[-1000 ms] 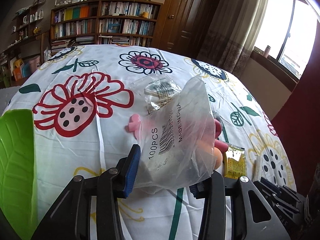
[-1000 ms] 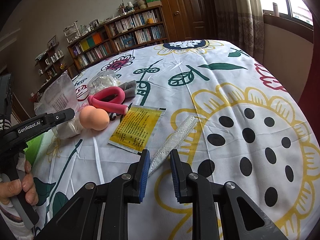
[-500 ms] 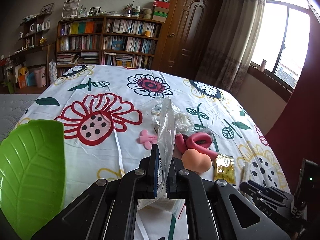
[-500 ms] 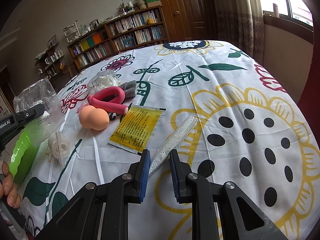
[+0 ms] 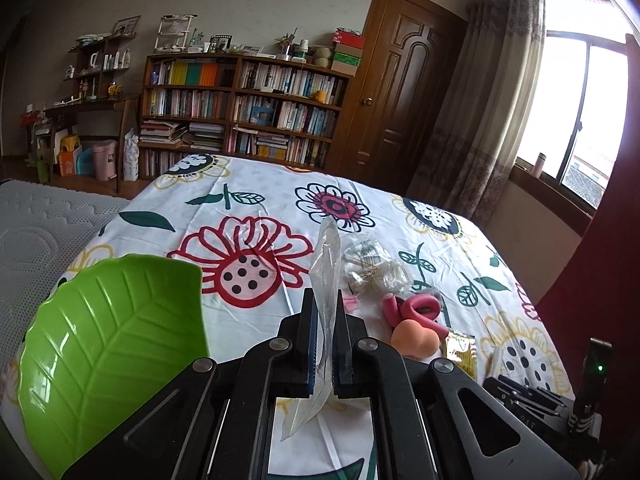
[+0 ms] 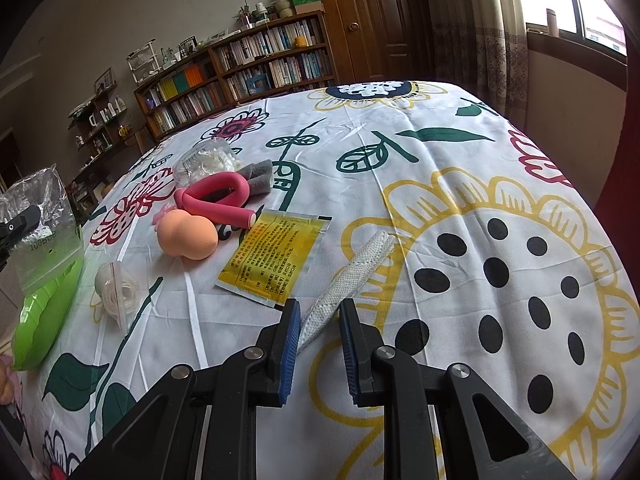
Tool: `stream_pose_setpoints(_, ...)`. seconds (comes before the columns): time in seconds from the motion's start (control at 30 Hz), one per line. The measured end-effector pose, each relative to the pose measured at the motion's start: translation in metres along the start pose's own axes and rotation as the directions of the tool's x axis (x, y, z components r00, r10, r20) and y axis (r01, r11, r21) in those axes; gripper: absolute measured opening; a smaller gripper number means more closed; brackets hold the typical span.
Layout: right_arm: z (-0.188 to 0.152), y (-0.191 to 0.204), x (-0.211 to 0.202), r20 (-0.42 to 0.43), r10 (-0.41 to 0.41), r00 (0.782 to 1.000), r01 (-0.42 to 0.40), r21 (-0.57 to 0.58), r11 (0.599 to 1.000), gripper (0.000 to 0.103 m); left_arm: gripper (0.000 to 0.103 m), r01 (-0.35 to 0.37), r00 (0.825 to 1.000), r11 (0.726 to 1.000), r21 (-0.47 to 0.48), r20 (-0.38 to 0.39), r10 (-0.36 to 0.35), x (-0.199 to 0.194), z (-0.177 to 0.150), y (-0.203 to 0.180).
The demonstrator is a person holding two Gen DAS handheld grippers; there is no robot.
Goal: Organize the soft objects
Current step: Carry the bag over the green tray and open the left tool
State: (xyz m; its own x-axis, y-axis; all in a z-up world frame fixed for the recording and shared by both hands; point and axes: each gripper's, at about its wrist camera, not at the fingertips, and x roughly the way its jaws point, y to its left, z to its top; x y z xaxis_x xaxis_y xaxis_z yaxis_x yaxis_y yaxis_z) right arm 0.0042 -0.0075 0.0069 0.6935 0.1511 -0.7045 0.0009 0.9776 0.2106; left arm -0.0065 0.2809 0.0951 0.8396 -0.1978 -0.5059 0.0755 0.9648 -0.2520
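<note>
Clear bag [image 5: 326,264] has risen, pinched in left hand-held gripper [image 5: 325,344].

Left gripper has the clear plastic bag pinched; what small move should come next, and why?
Probably swing the left gripper leftward over the green leaf-shaped dish and let go. The clear plastic bag is clamped and lifted off the tablecloth, the dish sits close beside it, and the other soft items lie to the right.
</note>
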Motion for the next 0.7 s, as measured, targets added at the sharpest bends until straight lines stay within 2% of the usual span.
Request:
stream_pose_setpoints(0.3, 0.000, 0.005, 0.000, -0.001, -0.019, 1.000, 0.019, -0.013, 1.000, 0.022, 0.005, -0.100, 0.993, 0.995, -0.027, 0.056, 0.101, -0.025, 0.003, 0.034)
stream_pose_setpoints(0.53, 0.000, 0.007, 0.001, -0.002, -0.038, 0.999, 0.038, -0.026, 0.999, 0.022, 0.005, -0.176, 0.983, 0.983, -0.055, 0.051, 0.178, -0.033, -0.005, 0.061)
stream_pose_setpoints(0.63, 0.000, 0.009, 0.002, -0.002, -0.048, 0.999, 0.048, -0.034, 0.998, 0.022, 0.007, -0.203, 0.978, 0.977, -0.062, 0.030, 0.205, -0.032, -0.009, 0.070)
stream_pose_setpoints(0.7, 0.000, 0.010, 0.001, -0.003, -0.054, 0.999, 0.053, -0.038, 0.998, 0.022, 0.019, -0.217, 0.976, 0.973, -0.079, 0.010, 0.219, -0.031, -0.012, 0.077)
